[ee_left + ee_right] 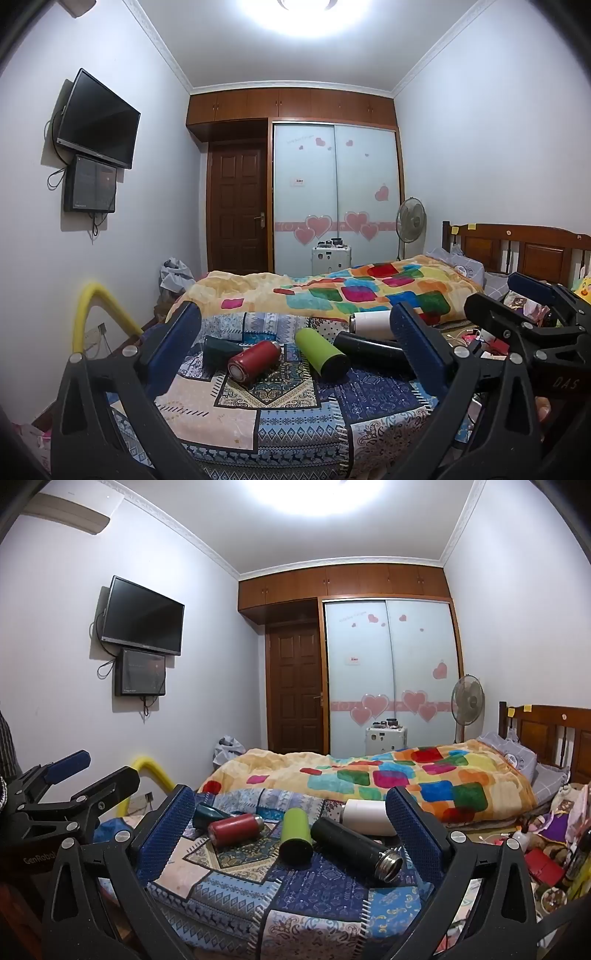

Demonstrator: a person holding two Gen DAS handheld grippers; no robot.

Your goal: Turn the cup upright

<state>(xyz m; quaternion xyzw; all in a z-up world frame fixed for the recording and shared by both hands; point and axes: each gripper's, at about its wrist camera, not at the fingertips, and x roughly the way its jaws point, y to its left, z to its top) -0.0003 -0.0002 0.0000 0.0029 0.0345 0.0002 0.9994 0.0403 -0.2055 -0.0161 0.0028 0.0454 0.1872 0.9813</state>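
Several cups lie on their sides on the patterned bed cover point(295, 417): a red one point(254, 360) point(234, 829), a green one point(321, 352) point(294, 836), a black one point(373, 350) point(356, 843), a white one point(371, 324) point(365, 814) and a dark teal one point(219, 350) point(208, 814). My left gripper point(295, 354) is open and empty, held short of the cups. My right gripper point(291, 830) is open and empty too, also short of them. Each gripper shows in the other's view, the right point(524, 310) and the left point(85, 775).
A colourful blanket point(351, 291) covers the far part of the bed. The wooden headboard point(517, 247) and clutter point(546, 849) are at the right. A yellow padded rail point(88, 317) is at the left. A TV point(98, 120), door, wardrobe and fan point(410, 218) stand behind.
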